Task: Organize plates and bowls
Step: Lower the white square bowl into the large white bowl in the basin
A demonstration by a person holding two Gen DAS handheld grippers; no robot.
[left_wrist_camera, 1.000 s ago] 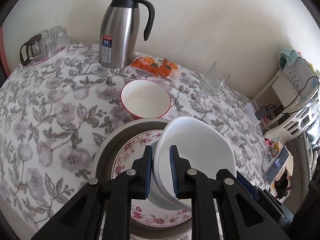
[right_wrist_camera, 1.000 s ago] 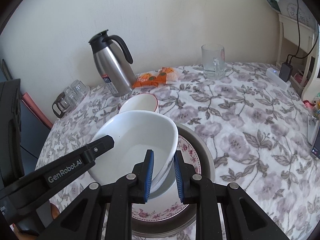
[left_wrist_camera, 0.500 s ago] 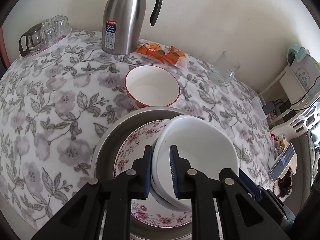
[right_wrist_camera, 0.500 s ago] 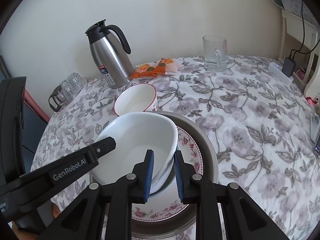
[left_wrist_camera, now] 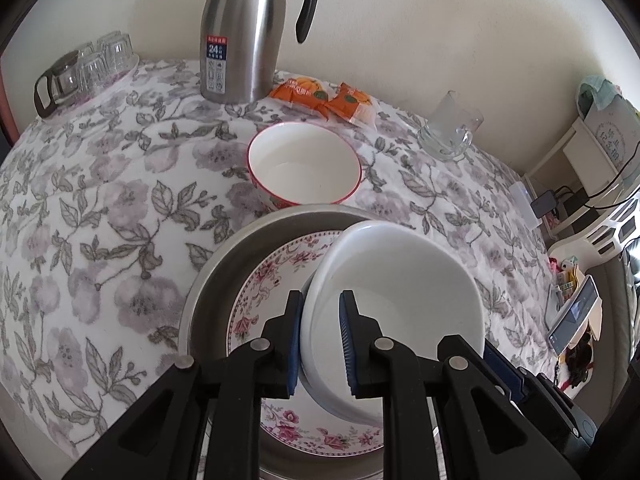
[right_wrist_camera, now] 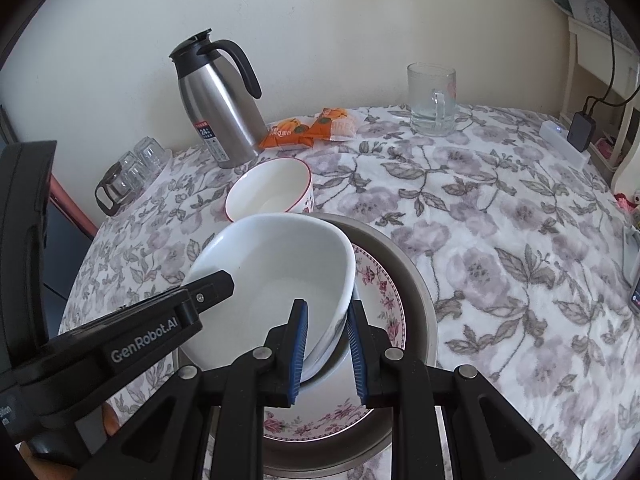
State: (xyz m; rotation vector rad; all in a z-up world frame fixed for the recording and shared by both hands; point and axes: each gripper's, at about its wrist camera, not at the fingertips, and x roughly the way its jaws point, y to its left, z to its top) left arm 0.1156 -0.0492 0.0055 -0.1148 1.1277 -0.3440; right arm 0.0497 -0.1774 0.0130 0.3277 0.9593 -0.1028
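The left gripper (left_wrist_camera: 320,338) was clamped on the near rim of the white bowl (left_wrist_camera: 404,280), one blue pad outside the wall and the other inside. The right gripper (right_wrist_camera: 327,346) pinched the opposite rim of the same bowl (right_wrist_camera: 276,276) the same way, so both tools gripped it at once. The bowl sat tilted over the floral plate (left_wrist_camera: 272,280), which lay inside a wide metal basin (left_wrist_camera: 212,276); whether the bowl's base touched the plate could not be told. Just beyond the basin's far rim stood a red-rimmed bowl (left_wrist_camera: 305,168), upright on the flowered tablecloth (left_wrist_camera: 100,208). Farther back were a steel thermos jug (left_wrist_camera: 240,40), two orange snack packets (left_wrist_camera: 328,98) beside it, a glass mug (right_wrist_camera: 432,98) off to the right, and a cluster of small glasses (left_wrist_camera: 88,66) at the left edge of the table
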